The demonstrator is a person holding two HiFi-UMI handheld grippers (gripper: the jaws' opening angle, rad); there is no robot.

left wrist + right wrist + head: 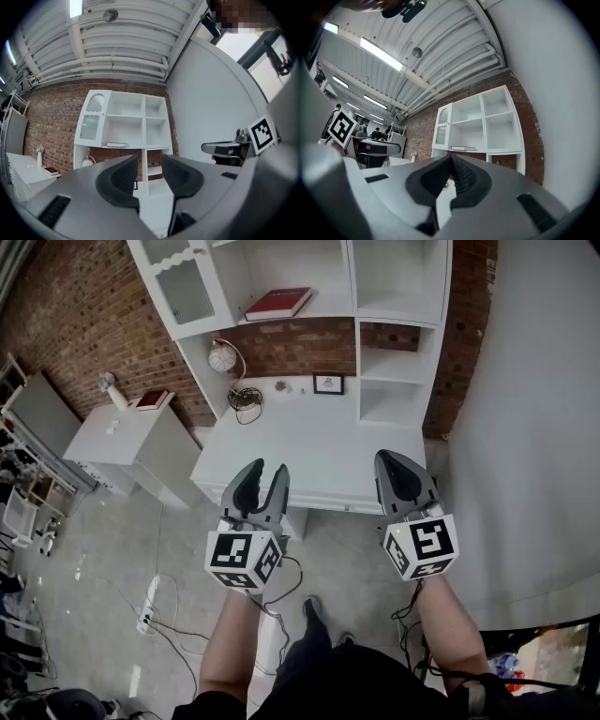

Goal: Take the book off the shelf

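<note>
A red book [278, 303] lies flat on a shelf of the white shelf unit [394, 296]; it shows as a thin flat book [117, 145] in the left gripper view and again as a slim book [464, 148] in the right gripper view. My left gripper [272, 472] hovers in front of the white desk [309, 451], jaws parted with nothing between them, well short of the book. At the right, my right gripper [395, 457] is shut and empty, also over the desk's front edge.
On the desk stand a round clock [222, 357], a coil of cable [246, 399] and a small picture frame [328, 383]. A low white cabinet [127, 437] with another red book [151, 399] is at the left. Cables [155, 601] trail on the floor.
</note>
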